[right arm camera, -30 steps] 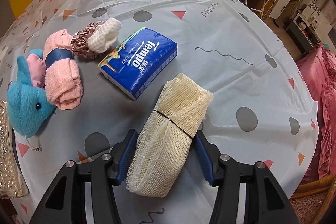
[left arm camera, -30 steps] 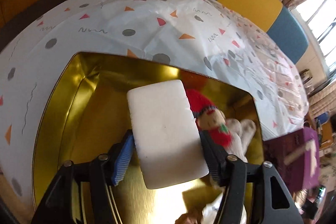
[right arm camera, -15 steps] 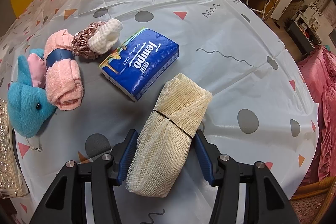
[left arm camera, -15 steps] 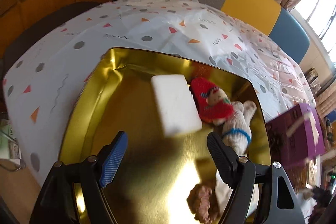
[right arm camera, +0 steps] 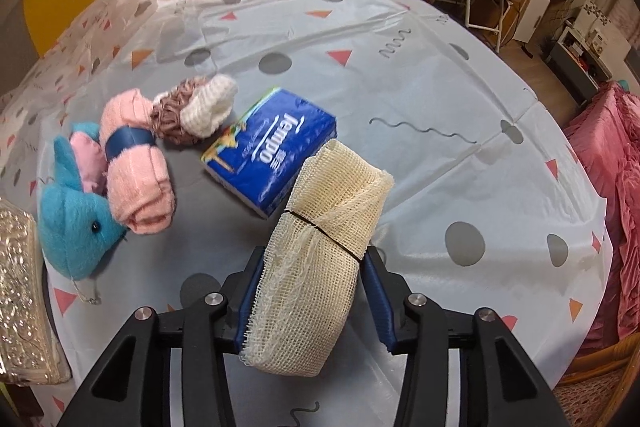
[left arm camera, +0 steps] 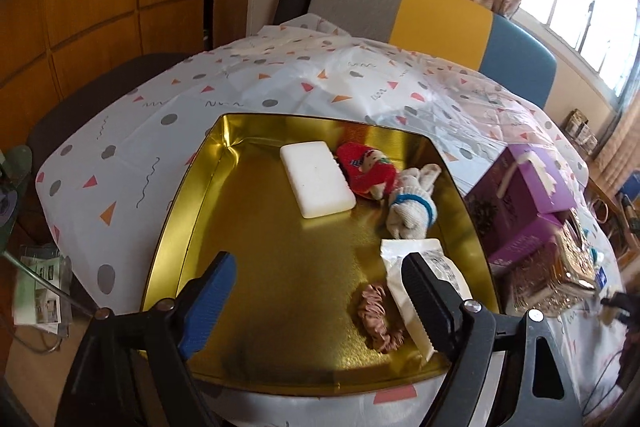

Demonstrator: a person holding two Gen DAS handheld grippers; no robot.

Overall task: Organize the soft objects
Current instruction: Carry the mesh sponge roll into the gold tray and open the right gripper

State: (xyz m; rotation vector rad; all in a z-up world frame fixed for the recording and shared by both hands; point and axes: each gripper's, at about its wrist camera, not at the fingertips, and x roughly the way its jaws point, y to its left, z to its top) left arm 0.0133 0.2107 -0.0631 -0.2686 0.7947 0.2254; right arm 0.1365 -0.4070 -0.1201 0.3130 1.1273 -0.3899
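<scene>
Cream mesh cloth roll (right arm camera: 320, 267), bound by a dark band, sits pinched in the right gripper (right arm camera: 312, 303), whose jaws have just been closing. Beyond it lies a blue tissue pack (right arm camera: 272, 151). Left gripper (left arm camera: 316, 303), jaws just widened, hangs empty over the gold metal tray (left arm camera: 260, 267); farther in lies a white rectangular sponge (left arm camera: 316, 179).

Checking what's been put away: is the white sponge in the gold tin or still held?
In the tin. The sponge lies flat on the tin floor beside the red doll; the left gripper, jaws just opening, holds nothing.
</scene>
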